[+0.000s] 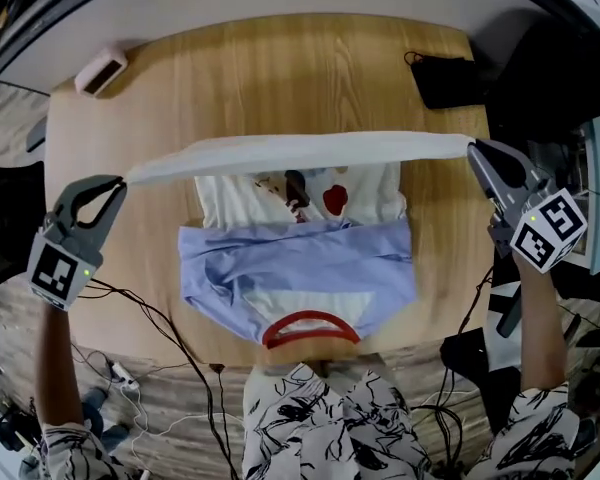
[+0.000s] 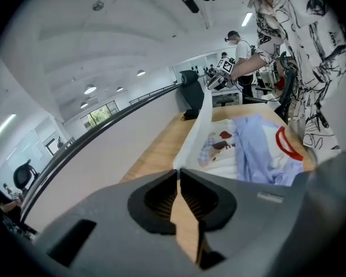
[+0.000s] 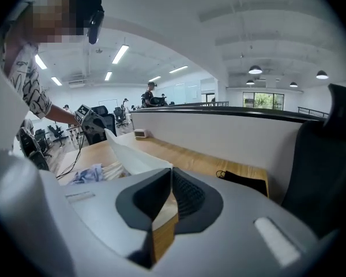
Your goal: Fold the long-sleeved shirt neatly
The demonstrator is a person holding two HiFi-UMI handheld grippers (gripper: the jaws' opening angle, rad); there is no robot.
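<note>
Across the middle of the head view, the long-sleeved shirt [image 1: 300, 263] lies on the wooden table [image 1: 280, 68], red collar toward the bottom edge. Its white hem is raised in a taut band. The left gripper [image 1: 123, 181] clamps one end at left, and the right gripper [image 1: 472, 148] clamps the other at right.

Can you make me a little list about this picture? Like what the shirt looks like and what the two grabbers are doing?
shirt: white with pictures, blue sleeves folded across it, red collar nearest the person
lifted edge: stretched tight in the air between both grippers
left gripper: shut on one corner of the shirt
right gripper: shut on the other corner
table: wooden, the rest of the shirt lies on it
also there: black pouch, small box
</note>
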